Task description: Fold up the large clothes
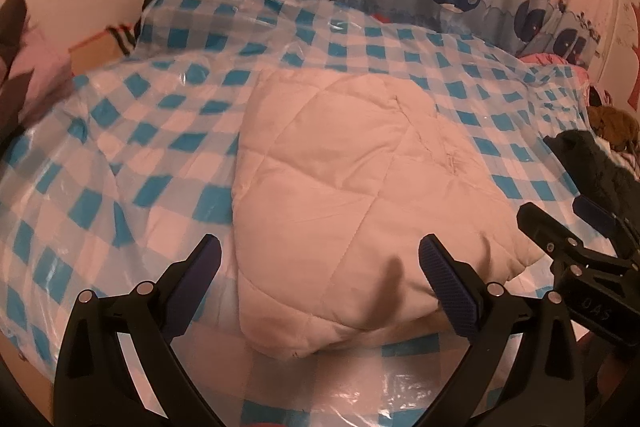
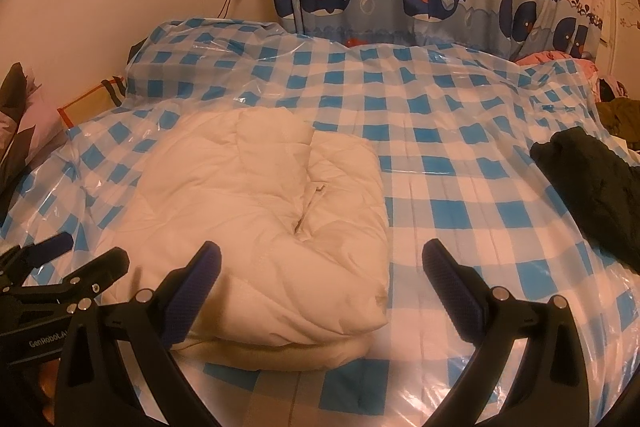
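White quilted jacket (image 1: 352,183) is seen folded into a thick bundle on the bed's blue-checked plastic sheet (image 2: 460,163). Left gripper (image 1: 320,283): jaws apart, nothing held, jacket's near edge lies between and just ahead of them. Right gripper (image 2: 320,283): jaws apart, empty, jacket sits ahead and toward the left jaw (its near right corner falls between the jaws). Dark garment (image 2: 592,187) is seen well right of the right jaws.

Left claw (image 1: 320,283) agape, empty; right claw (image 2: 322,283) agape, empty; side by side.
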Demonstrator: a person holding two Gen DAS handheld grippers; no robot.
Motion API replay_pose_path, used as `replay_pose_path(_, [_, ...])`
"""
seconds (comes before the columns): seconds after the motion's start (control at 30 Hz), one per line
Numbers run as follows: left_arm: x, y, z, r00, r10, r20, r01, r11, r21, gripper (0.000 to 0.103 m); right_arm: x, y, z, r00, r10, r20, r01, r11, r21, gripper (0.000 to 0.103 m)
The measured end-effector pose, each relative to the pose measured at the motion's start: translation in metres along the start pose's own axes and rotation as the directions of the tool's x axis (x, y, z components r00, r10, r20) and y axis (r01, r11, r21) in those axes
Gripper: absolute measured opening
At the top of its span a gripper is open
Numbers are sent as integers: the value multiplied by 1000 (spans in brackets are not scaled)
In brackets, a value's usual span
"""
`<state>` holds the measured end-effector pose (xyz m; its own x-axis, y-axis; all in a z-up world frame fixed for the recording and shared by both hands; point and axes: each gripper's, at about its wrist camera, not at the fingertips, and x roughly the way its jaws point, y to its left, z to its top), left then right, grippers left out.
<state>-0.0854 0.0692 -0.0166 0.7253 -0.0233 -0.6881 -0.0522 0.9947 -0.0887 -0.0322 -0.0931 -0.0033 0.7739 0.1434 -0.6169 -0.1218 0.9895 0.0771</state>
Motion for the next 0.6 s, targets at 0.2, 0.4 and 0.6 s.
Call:
replay_pose_path(0.2, [-14, 7, 0, 991, 7, 132, -3, 1000, -31, 88, -7, -15, -5, 1000, -1, -12, 2, 1000, 19, 97])
replay_pose_path(0.4, [-7, 6, 2, 996, 27, 89, -26, 1000, -8, 88, -19, -26, -11, 1000, -17, -4, 17, 1000, 24, 97])
replay_pose_path(0.6, [-3, 5, 2, 998, -2, 61, 3, 1000, -9, 88, -27, -26, -12, 1000, -24, 9, 24, 999, 30, 97])
